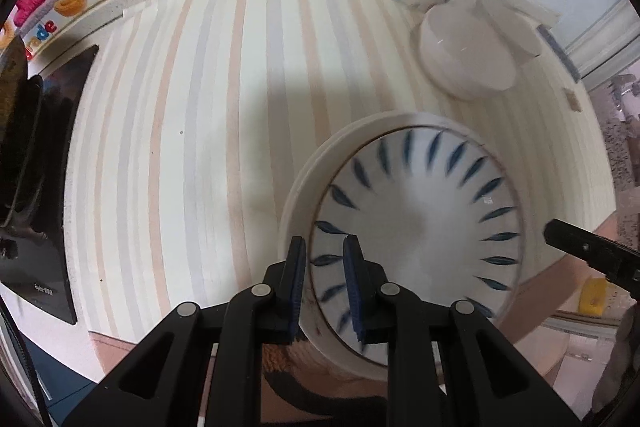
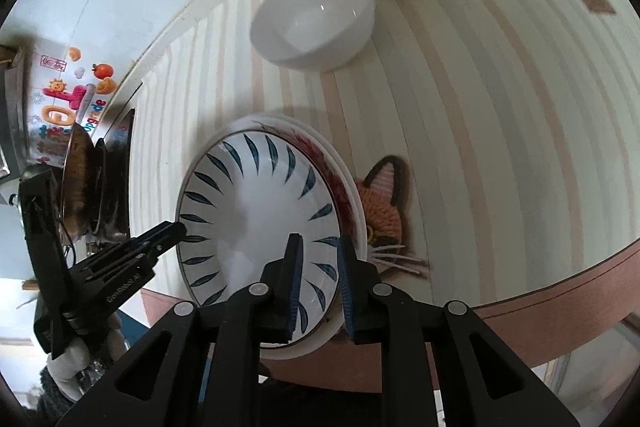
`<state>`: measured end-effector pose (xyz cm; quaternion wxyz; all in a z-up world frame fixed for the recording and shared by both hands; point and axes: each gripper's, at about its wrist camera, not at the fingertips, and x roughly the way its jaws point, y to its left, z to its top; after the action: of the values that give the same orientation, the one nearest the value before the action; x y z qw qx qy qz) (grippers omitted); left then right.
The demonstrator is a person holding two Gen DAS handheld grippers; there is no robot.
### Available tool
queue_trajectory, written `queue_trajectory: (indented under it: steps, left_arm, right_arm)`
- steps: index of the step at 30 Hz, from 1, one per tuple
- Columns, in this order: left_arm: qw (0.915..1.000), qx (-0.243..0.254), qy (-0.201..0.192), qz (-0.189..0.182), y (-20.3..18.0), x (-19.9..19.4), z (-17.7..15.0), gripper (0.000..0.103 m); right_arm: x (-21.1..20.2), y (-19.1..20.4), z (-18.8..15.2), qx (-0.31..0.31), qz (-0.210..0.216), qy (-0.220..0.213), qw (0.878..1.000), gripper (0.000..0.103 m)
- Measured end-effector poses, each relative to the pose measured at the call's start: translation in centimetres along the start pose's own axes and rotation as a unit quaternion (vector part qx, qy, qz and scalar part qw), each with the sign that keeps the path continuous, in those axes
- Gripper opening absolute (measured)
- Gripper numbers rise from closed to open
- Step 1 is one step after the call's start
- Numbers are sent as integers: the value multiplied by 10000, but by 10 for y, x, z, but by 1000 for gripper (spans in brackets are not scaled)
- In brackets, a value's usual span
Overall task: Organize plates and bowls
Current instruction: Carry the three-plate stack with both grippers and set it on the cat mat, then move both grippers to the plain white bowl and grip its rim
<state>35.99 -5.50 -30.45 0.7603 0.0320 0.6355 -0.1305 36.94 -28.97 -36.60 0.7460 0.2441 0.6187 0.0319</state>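
Closest to the lens, the left tool [image 1: 325, 241] is clenched on the left rim of the leaf-pattern plate [image 1: 416, 227], with one pad outside the rim and one inside. This plate is seated on top of a stack near the front edge of the striped surface [image 1: 180, 127]. A wider white plate [image 1: 304, 179] shows beneath it, and in the right wrist view a red-patterned plate [image 2: 340, 187] is seen between the two. On the opposite rim, the right tool [image 2: 320, 239] appears to be clenched in the same way. Whether the plate has cleared the stack cannot be told.

For a clean lift, both grips should be kept equally firm and the hands raised together, so that the plate is held level and the plates below are not dragged. A knitted cat mat [image 2: 380, 215] lies just right of the stack. The bowls [image 2: 316, 23] are grouped well apart at the far right and should be given clearance.
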Motion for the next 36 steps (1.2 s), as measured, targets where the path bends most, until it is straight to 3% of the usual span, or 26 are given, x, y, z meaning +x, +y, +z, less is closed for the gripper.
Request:
queue_trajectory:
  steps: [8, 17, 24, 33, 36]
  left_arm:
    - [9995, 67, -286, -120, -26, -51, 11, 18]
    - [9993, 223, -147, -267, -46, -100, 16, 18]
    - [9992, 302, 151, -198, -54, -106, 9, 18]
    - [9989, 319, 248, -219, -62, -96, 14, 18]
    - [9992, 328, 154, -149, -64, -88, 26, 18]
  right_arm:
    - [-43, 10, 3, -166, 63, -57, 9998, 22]
    - [-97, 35, -11, -614, 84, 346, 9975, 25]
    - [-111, 38, -19, -692, 141, 563, 9959, 26]
    - [-99, 32, -6, -661, 284, 842, 9938, 26]
    - [-92, 25, 5, -531, 281, 787, 9951, 45]
